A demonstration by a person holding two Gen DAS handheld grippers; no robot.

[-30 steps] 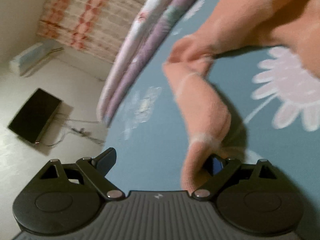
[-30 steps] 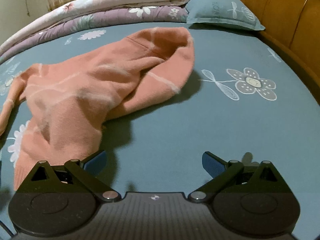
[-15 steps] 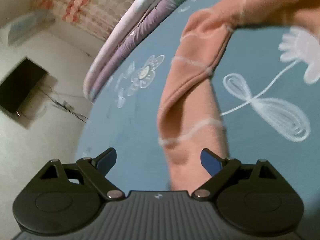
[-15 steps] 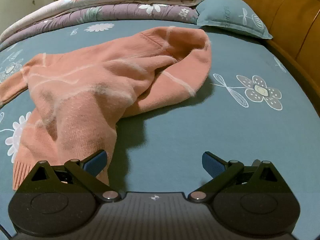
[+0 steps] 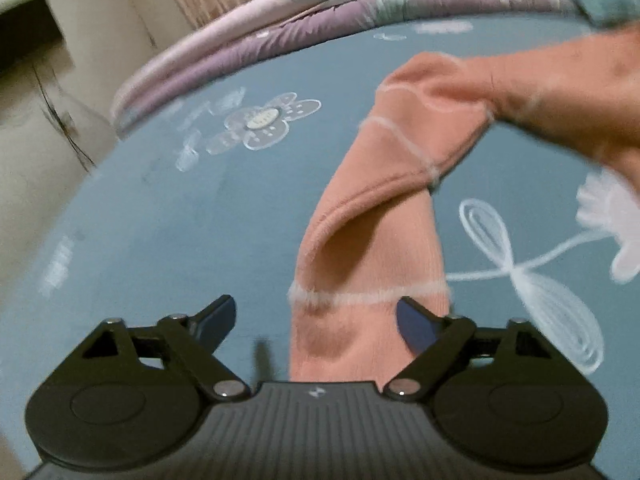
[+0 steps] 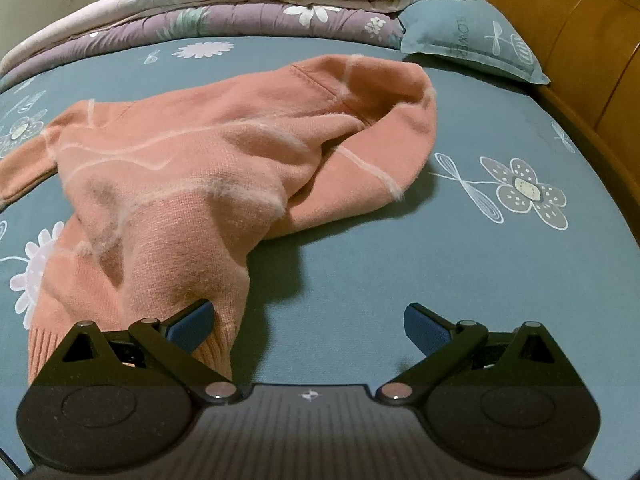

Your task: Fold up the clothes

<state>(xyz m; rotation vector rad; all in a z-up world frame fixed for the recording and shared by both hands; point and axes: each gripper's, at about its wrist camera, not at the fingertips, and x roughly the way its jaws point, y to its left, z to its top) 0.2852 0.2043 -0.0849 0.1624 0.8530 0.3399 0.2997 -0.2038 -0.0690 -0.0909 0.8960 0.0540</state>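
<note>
On blue flowered bedsheet (image 6: 400, 280): pink sweater (image 6: 208, 168) lying crumpled, well apart from pillow (image 6: 472, 48) at 1 o'clock. Left gripper (image 5: 316, 320) closing, sweater sleeve (image 5: 372, 248) between its jaws, touching only the right pad. Right gripper (image 6: 308, 324) wide open, nothing held, sweater hem at 9 o'clock, just beside its left pad

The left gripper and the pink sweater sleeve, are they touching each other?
Cannot tell. In the left wrist view the sleeve lies between the closing fingers of the left gripper, overlapping one, but contact is unclear.
</note>
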